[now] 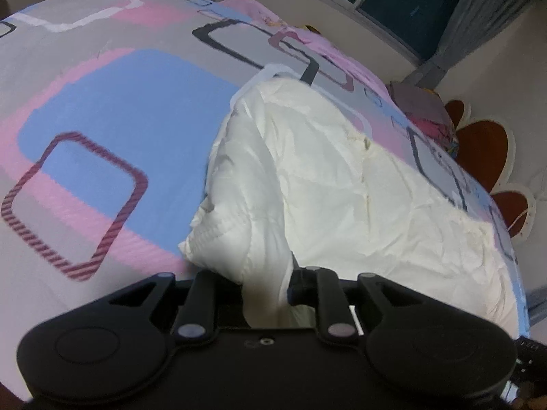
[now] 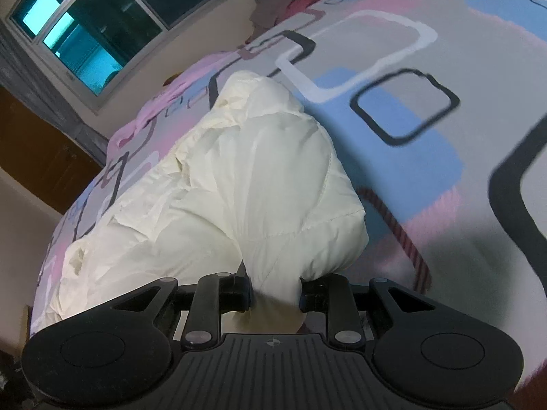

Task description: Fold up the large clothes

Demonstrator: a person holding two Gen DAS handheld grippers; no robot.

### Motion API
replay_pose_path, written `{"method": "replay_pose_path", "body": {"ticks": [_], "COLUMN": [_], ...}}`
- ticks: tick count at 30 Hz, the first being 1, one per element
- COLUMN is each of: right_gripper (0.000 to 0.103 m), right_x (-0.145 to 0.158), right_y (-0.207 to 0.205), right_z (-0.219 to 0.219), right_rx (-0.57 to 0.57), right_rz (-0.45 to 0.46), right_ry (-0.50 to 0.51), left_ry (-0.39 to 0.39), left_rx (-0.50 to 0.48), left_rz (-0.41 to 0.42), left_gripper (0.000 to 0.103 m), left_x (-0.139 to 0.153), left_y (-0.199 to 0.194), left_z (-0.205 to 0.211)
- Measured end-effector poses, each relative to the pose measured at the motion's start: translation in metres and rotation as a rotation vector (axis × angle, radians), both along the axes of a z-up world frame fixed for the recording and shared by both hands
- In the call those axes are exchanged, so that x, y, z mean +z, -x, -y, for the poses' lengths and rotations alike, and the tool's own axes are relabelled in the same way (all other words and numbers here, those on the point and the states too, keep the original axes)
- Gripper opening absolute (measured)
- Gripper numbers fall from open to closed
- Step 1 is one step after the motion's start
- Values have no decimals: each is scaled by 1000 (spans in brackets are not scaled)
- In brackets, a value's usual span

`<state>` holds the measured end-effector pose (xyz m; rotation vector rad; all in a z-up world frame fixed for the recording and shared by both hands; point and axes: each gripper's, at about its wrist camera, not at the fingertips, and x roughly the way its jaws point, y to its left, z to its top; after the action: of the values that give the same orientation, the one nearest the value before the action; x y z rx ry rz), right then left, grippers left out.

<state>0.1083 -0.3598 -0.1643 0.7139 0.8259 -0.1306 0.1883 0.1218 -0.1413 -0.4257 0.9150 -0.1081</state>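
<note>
A puffy white jacket point(image 1: 342, 184) lies across a bed with a pink, blue and grey patterned sheet point(image 1: 112, 102). My left gripper point(image 1: 265, 294) is shut on a bunched edge of the jacket, which rises from the bed into its jaws. In the right wrist view the same white jacket point(image 2: 259, 171) bulges up off the sheet point(image 2: 427, 157), and my right gripper point(image 2: 275, 295) is shut on another gathered part of it. The fabric fills the gap between both pairs of fingers and hides the pads.
A pile of dark red and pink clothes point(image 1: 427, 112) sits at the far edge of the bed. A window point(image 2: 89, 30) with grey curtains lies beyond. A red and white floor mat point(image 1: 485, 150) lies beside the bed. A wooden door point(image 2: 37, 150) stands at the left.
</note>
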Motion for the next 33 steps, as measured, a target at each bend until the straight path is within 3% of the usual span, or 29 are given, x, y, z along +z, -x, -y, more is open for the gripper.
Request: {"method": "replay_pose_path", "body": {"ticks": [4,7,8,13,18,23,25,27,33], "right_gripper": [52,55,55,66,66,66,58,52,52], "right_x": [4,10,10,20,46,77,81,78,51], "right_y": [5,14,19,39,53,23,3,-17,-85], "right_z": [-2,3,4,8,11,-29,-55,-81,-152], "right_rx": [-13,-25,-30,-81,-151,-38,25,94,241], "right_rz": [-12,-2,-2,3,64,202,247,280,313], "right_ry": [80,100,108,168,294,410,421,420,495], "left_ry": [-51,-126,-149,-205,-240,-239,-219,-219,-253], "left_rx": [-20,8,23,64,101,22,-13,-52,-80], "left_rz": [-2,10,31,90,167,226,240,249,246], "left_gripper": [36,70,73,73,72,72,72,72,68], "left_x": [-4,3,6,21,45,62,64,62,34], "left_y": [4,12,17,35,40,14,1,-15,-65], "left_z": [-1,-2,-4,-20,-30,-5,12,33,72]}}
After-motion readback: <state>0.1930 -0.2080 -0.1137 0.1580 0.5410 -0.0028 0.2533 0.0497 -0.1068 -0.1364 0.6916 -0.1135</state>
